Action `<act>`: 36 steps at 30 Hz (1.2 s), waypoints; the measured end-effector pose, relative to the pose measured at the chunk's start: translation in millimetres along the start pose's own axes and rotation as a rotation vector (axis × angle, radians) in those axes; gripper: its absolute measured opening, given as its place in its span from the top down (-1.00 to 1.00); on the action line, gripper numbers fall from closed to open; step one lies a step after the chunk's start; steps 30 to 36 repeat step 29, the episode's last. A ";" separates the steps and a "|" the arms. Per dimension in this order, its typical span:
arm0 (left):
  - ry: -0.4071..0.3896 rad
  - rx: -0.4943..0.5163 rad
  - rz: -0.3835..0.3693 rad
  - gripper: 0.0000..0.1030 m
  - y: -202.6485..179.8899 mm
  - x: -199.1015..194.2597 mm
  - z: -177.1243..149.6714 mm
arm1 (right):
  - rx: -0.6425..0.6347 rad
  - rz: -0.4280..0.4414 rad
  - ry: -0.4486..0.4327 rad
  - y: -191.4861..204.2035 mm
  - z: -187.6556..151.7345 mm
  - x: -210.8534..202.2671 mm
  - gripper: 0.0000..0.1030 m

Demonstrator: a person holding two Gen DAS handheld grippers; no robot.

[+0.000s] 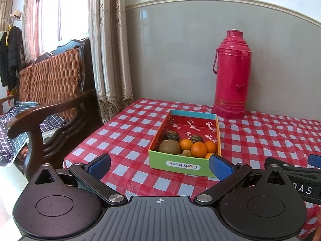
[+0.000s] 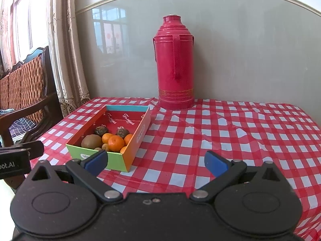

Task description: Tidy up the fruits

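The left hand-held gripper and right hand-held gripper both gape, released and empty, above the table. Fruits fill the box at 12 o'clock of the left; a flask stands behind.

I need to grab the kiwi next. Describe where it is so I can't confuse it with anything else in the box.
Start at the tall pink metal thermos against the wall, then drop to the open cardboard box with the green front wall on the red-and-white checked tablecloth. The fuzzy brown oval kiwi lies in its near left corner, left of the orange mandarins: the biggest fruit, and the only large brown one.
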State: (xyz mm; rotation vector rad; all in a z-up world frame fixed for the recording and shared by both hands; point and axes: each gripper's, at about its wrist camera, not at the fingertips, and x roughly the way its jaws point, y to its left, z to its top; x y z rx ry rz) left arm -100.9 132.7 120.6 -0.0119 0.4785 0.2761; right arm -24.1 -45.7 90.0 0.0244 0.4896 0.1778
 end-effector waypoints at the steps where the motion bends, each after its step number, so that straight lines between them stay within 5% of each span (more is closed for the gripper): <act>1: 0.001 -0.001 -0.004 -1.00 0.0 0.2 0.2 | 0.000 0.001 0.000 0.1 0.0 -0.1 -0.89; 26: 0.010 -0.019 -0.053 -1.00 0.2 19.7 1.9 | -0.029 0.009 0.008 7.7 4.7 15.4 -0.89; 36: -0.012 0.008 -0.013 -1.00 -3.4 22.1 4.3 | -0.029 0.014 0.010 8.0 6.0 19.9 -0.89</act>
